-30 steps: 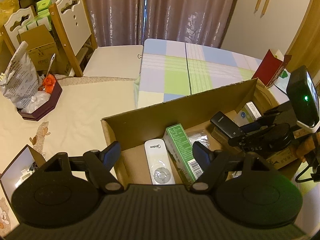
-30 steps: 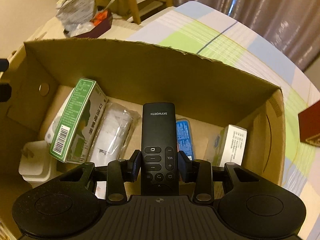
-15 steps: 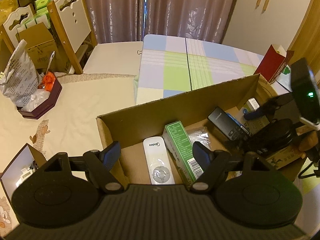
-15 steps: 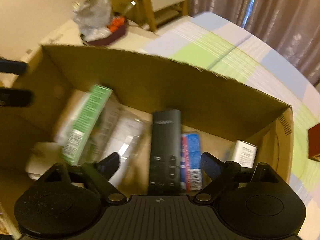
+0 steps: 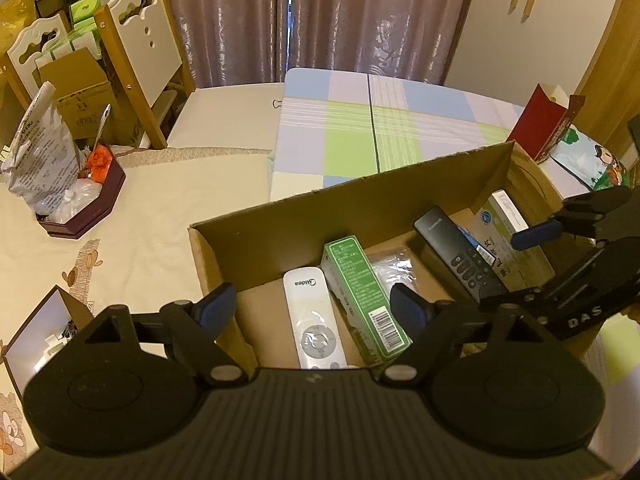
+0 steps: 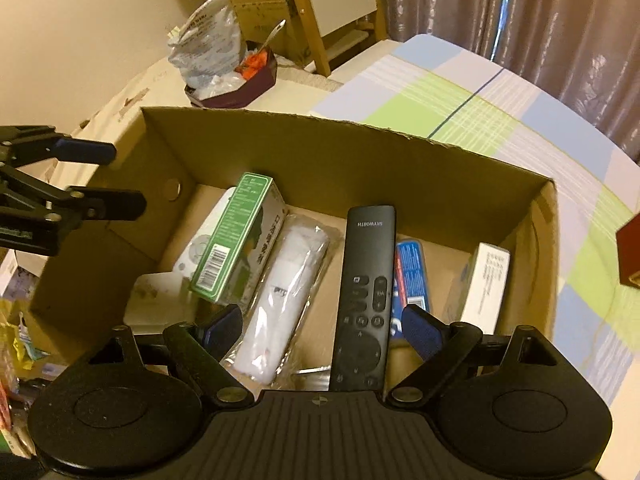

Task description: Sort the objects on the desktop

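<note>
An open cardboard box [image 6: 360, 152] [image 5: 360, 204] holds the sorted items. A black Skyworth remote [image 6: 362, 296] [image 5: 460, 254] lies in it, beside a plastic-wrapped white item [image 6: 284, 300], a green box [image 6: 236, 236] [image 5: 364, 288], a white Midea remote [image 5: 314, 320], a blue pack [image 6: 412, 276] and a white box [image 6: 486, 280] [image 5: 498, 220]. My right gripper [image 6: 322, 330] is open and empty above the black remote; it also shows in the left wrist view [image 5: 568, 236]. My left gripper [image 5: 312, 306] is open and empty over the box's left end; it also shows in the right wrist view [image 6: 104, 178].
A dark tray with a plastic bag and a spoon [image 5: 76, 184] [image 6: 236, 76] sits on the cream tablecloth. A checked cloth [image 5: 380, 132] lies behind the box. A red carton [image 5: 540, 124] stands at the right. An open box [image 5: 36, 332] is at the left. Chairs [image 5: 136, 52] stand behind.
My right gripper opened and let go of the black remote, which now lies in the box. The right gripper drew back and rose a little. The left gripper barely moved.
</note>
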Demonstrator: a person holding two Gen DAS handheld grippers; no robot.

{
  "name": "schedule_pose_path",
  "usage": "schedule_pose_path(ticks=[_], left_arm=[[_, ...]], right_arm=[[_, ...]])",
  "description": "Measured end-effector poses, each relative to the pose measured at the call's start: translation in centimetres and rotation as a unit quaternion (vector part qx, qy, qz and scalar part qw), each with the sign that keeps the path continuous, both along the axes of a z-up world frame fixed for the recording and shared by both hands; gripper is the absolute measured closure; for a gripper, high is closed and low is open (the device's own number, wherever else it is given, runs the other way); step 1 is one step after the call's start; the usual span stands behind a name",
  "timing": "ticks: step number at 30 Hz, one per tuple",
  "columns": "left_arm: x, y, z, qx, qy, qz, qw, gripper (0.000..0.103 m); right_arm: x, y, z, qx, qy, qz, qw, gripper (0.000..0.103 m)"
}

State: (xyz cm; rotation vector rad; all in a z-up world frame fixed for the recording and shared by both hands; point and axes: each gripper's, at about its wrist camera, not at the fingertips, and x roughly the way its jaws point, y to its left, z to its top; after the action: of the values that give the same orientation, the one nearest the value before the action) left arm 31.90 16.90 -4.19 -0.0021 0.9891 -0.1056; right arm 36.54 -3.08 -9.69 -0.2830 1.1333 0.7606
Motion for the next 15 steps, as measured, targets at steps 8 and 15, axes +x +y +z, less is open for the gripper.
schedule_pose_path(ticks=[8, 15], left_arm=[[-1.2, -1.6, 0.2, 0.004, 0.000, -0.005, 1.0000, 0.017], [-2.4, -2.8, 0.4, 0.013, 0.000, -0.001, 0.9999, 0.016]], right_arm=[[-1.9, -1.4, 1.6, 0.004, -0.021, -0.029, 0.999, 0.014], [-3.2, -2.6, 2.2, 0.010, -0.022, -0.040, 0.999, 0.014]])
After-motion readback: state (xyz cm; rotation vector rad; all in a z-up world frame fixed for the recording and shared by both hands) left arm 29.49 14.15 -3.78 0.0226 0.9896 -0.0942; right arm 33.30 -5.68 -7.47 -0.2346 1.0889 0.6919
